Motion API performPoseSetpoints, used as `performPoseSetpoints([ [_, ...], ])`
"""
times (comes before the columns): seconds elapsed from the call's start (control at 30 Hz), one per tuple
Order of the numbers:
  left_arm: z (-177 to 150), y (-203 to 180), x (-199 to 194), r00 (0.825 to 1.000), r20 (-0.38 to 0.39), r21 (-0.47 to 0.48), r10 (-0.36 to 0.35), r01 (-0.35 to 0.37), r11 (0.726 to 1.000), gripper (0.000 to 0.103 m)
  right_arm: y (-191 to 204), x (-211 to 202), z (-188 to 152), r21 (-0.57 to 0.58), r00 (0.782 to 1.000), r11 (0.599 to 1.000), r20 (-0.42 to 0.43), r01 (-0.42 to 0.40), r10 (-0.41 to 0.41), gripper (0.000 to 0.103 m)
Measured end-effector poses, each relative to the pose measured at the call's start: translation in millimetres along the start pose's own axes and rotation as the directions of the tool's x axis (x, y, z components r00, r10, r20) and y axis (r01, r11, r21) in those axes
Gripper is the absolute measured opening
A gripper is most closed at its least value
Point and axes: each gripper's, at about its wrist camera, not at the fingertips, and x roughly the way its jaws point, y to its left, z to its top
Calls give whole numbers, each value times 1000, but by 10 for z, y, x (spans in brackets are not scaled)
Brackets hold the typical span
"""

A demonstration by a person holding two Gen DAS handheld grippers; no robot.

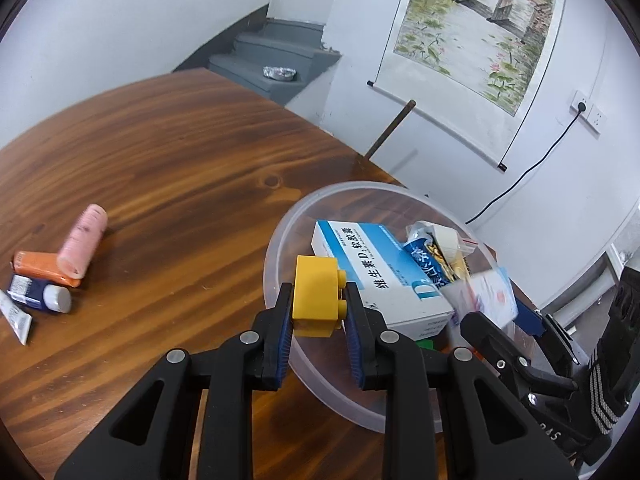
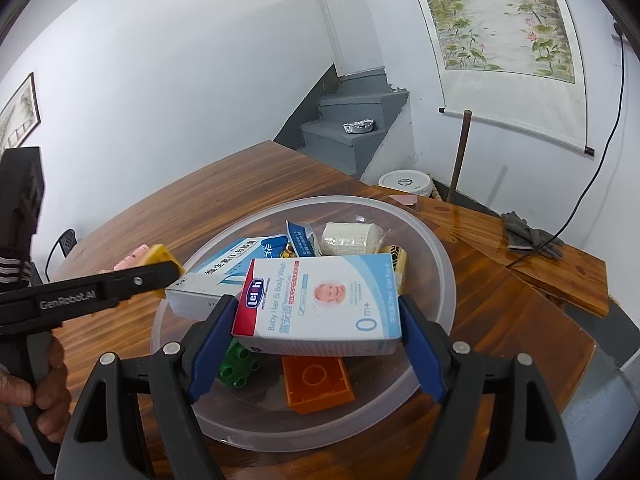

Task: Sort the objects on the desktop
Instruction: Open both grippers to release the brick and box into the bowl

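While the left view hides them, green brick point(image 2: 237, 364) and orange brick point(image 2: 316, 384) show.

green brick point(image 2: 236, 364) half hidden; white tube point(image 1: 14, 316) cut off

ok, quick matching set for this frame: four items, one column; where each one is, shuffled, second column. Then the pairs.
1. yellow brick
2. baby wash box
3. orange brick
4. pink roller

A. lying on the bare table, outside the bowl
B. on the bowl's floor
C. between the left gripper fingers
D. between the right gripper fingers

Pairs: 1-C, 2-D, 3-B, 4-A
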Motion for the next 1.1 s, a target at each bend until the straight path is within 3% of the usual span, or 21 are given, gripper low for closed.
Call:
performPoseSetpoints([
  [0.03,4,3,21,1000,-7,-6,0,0,1000,29,1,1,1,0,1000,1000,1,0,0,83],
  [0.13,1,60,18,1000,5,-25,3,-3,1000,50,0,4,2,1,1000,1000,2,0,0,83],
  [0.2,1,99,24,1000,8,-46,-8,8,999,55,2,11,4,3,1000,1000,3,3,-3,83],
  [0.4,0,156,5,1000,7,-63,-18,18,998,56,-6,-6,10,19,1000,1000,18,21,-21,83],
  [0.63,-26,161,-74,999,24,-31,35,-34,999,56,-29,-75,27,53,998,998,49,30,-33,83],
  [1.1,-98,461,-279,992,46,-61,121,-118,991,56,234,-233,94,22,995,1000,98,-12,10,83],
])
